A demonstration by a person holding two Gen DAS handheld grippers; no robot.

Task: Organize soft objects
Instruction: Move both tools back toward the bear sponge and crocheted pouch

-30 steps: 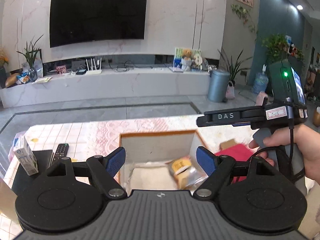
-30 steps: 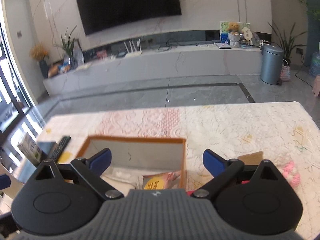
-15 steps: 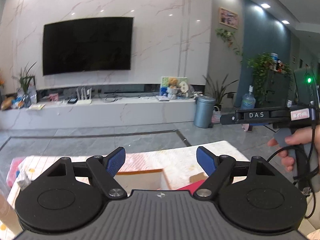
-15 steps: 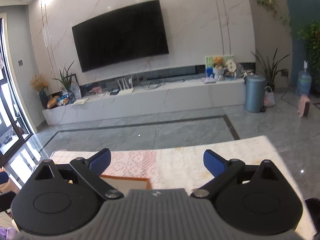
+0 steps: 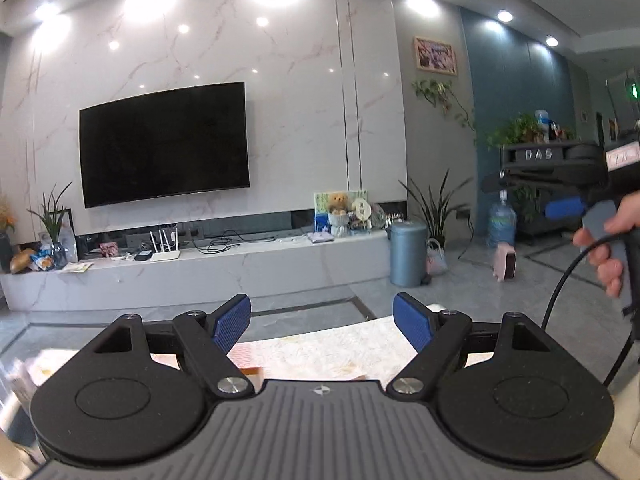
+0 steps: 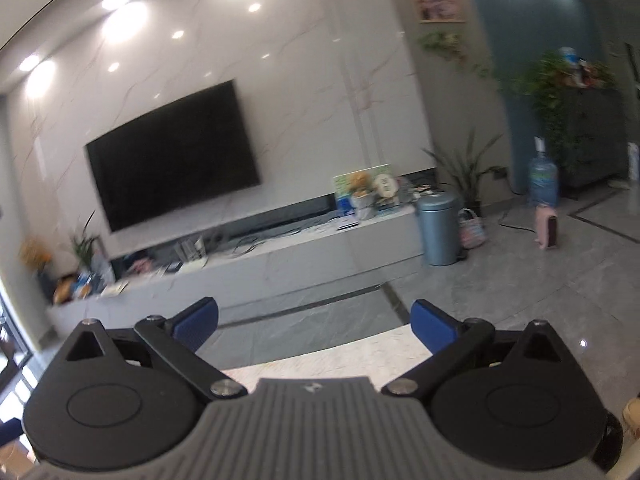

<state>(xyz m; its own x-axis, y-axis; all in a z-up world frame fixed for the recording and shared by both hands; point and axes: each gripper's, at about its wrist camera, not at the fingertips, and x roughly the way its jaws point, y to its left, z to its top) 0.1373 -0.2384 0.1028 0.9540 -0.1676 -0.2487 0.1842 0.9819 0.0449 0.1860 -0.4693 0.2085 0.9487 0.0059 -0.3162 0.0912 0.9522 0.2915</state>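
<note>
- Left gripper (image 5: 322, 322): matt black plastic arms, blue ribbed pads (image 5: 232, 322), bright metal pivot screws; grey grooved body.
- Right gripper (image 6: 316, 324): the same matt black plastic with blue pads (image 6: 434, 326).
- Tablecloth (image 5: 320, 350) near: pale printed cloth, matt.
- Wall (image 5: 304, 92) far: white veined marble-look panels, glossy, mirroring ceiling lights.
- Television (image 5: 164, 144): dark glossy screen.
- Floor (image 6: 520, 280): grey polished tiles, reflective.
- Bin (image 5: 408, 254) on the right: smooth blue-grey, satin sheen.
</note>
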